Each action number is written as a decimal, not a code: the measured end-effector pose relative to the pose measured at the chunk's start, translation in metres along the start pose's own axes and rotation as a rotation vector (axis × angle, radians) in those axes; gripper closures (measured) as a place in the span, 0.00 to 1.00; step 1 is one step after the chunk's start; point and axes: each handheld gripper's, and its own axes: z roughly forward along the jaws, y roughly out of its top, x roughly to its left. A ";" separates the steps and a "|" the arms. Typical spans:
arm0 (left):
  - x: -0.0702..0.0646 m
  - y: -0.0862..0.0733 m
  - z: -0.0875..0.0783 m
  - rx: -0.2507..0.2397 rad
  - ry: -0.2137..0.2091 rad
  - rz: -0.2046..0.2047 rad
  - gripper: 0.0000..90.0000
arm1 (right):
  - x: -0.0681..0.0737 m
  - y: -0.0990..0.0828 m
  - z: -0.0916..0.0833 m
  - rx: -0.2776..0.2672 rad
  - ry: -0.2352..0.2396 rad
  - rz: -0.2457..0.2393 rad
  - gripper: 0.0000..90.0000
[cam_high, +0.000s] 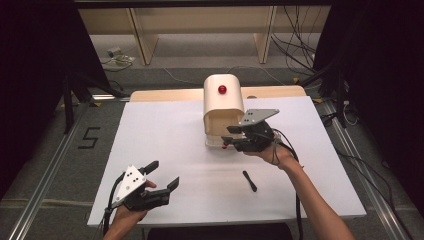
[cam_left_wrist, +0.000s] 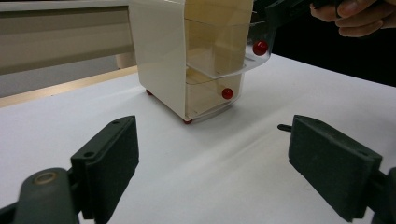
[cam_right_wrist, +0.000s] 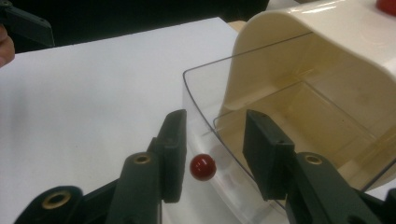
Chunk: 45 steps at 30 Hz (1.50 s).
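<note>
White paper covers the worktop (cam_high: 165, 150), with dark curtains to either side and bare wooden shelving behind it. Near the far edge, about midway along, stands a cream drawer cabinet (cam_high: 223, 107) with a red knob on its rounded top. Its upper clear drawer (cam_right_wrist: 243, 121) is pulled partway out toward the person, and the lower drawer (cam_left_wrist: 210, 95) sits closed beneath it.

The right gripper (cam_right_wrist: 212, 156) hangs at the front of the open drawer. Its jaws are parted, and the drawer's small red knob (cam_right_wrist: 202, 167) sits between them with a gap on each side, so nothing is gripped. The left gripper (cam_high: 162, 175) rests near the front left corner of the worktop, well apart from the cabinet, jaws spread wide and empty. A black pen (cam_high: 250, 181) lies on the paper toward the front edge, right of the middle.

To my eye the risk lies in that knob. It is small and round, and the cabinet looks light. If the jaws close off-centre, the knob could pop out sideways. A hard push or pull might slide the whole cabinet across the paper, since the other hand is not steadying it. The right-hand jaw pad also sits close to the drawer's clear rim and could catch on it
</note>
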 end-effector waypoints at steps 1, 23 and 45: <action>0.000 0.000 0.000 0.001 0.000 0.000 0.18 | 0.000 0.000 -0.001 -0.001 0.001 0.003 0.64; 0.000 0.000 0.000 -0.003 0.000 -0.003 0.18 | 0.008 0.004 -0.006 -0.029 -0.015 0.031 0.44; 0.000 0.000 0.000 -0.006 -0.001 0.000 0.18 | 0.023 -0.003 -0.014 -0.059 -0.061 0.060 0.40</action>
